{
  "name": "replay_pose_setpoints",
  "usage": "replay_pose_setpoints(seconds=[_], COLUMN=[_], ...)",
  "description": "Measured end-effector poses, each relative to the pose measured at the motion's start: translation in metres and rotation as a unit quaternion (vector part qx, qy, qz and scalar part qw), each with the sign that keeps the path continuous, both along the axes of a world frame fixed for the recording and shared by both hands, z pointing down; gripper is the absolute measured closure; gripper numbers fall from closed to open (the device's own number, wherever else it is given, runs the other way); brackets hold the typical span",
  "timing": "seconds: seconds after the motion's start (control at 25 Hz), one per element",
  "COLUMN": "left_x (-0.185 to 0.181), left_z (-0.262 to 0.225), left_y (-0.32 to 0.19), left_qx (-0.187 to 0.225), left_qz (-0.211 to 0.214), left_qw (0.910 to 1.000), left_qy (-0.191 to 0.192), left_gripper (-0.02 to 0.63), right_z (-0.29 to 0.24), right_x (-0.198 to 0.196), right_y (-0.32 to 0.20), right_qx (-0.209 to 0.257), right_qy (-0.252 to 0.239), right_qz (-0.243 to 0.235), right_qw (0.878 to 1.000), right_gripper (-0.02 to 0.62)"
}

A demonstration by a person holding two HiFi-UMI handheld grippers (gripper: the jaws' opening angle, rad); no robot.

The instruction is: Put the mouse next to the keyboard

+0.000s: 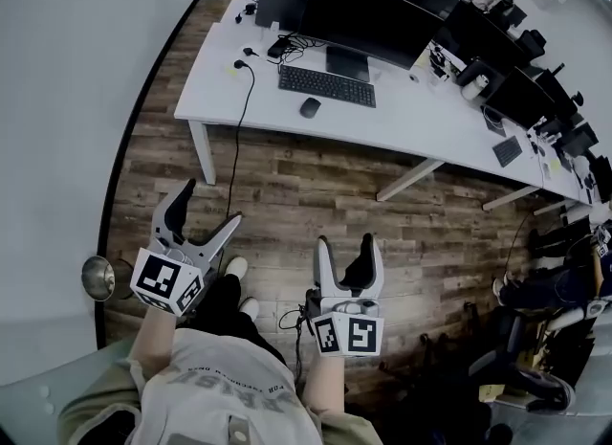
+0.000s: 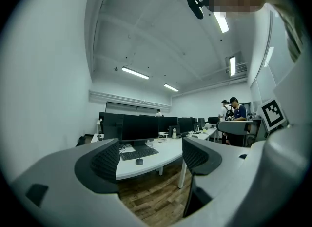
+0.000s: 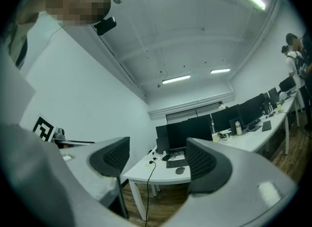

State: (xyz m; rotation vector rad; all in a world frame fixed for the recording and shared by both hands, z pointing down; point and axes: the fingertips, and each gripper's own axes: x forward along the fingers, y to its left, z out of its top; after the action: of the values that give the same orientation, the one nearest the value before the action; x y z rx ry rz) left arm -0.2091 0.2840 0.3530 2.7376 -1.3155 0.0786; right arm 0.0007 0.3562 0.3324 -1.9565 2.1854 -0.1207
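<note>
Person (image 1: 225,386): stands on the wooden floor (image 1: 287,185), well back from the desk, one gripper in each hand.
Left gripper (image 1: 210,204): jaws spread wide with nothing between them, pointing towards the desk.
Right gripper (image 1: 344,240): jaws also spread, empty.
Mouse (image 1: 310,107): dark, on the white desk (image 1: 411,122), just in front of the near edge of the keyboard (image 1: 327,85), under its left half, with a narrow gap between them.
Bearing: the mouse lies ahead of both grippers and far off; each gripper view frames it between the open jaws.
Nearer hand: probably the right, which lines up more closely with the mouse.
Axes: the keyboard runs along the desk front; the mouse is too small to read.
Next move: likely an approach to the desk before any grasp.
</note>
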Motion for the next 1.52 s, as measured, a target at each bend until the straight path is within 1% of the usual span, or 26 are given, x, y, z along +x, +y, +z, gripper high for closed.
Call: replay_pose_setpoints(seconds=[0.32, 0.88, 1.2, 1.36, 1.52], left_x=[0.010, 0.013, 0.014, 0.021, 0.032], left_z=[0.021, 0.004, 0.004, 0.010, 0.019], left_y=[-0.043, -0.158, -0.201, -0.212, -0.229], left_qx=[-0.021, -0.007, -0.009, -0.018, -0.027], left_qz=[0.024, 0.062, 0.078, 0.086, 0.084], left_qw=[0.9995, 0.9978, 0.9967, 0.9960, 0.9961], left_qy=[-0.002, 0.020, 0.020, 0.016, 0.011], left_gripper=[0.221, 0.221, 0.221, 0.221, 0.221], right_z=[0.003, -0.012, -0.015, -0.011, -0.004], right_x=[0.002, -0.011, -0.017, -0.011, 0.000], right_y=[-0.036, -0.138, -0.174, -0.188, -0.207], right_qx=[-0.014, -0.010, -0.014, -0.024, -0.032], right_qy=[0.022, 0.039, 0.043, 0.041, 0.038], right_qz=[0.016, 0.043, 0.059, 0.064, 0.060], right_qw=[1.000, 0.998, 0.997, 0.997, 0.997], right_gripper=[0.240, 0.241, 0.241, 0.241, 0.241])
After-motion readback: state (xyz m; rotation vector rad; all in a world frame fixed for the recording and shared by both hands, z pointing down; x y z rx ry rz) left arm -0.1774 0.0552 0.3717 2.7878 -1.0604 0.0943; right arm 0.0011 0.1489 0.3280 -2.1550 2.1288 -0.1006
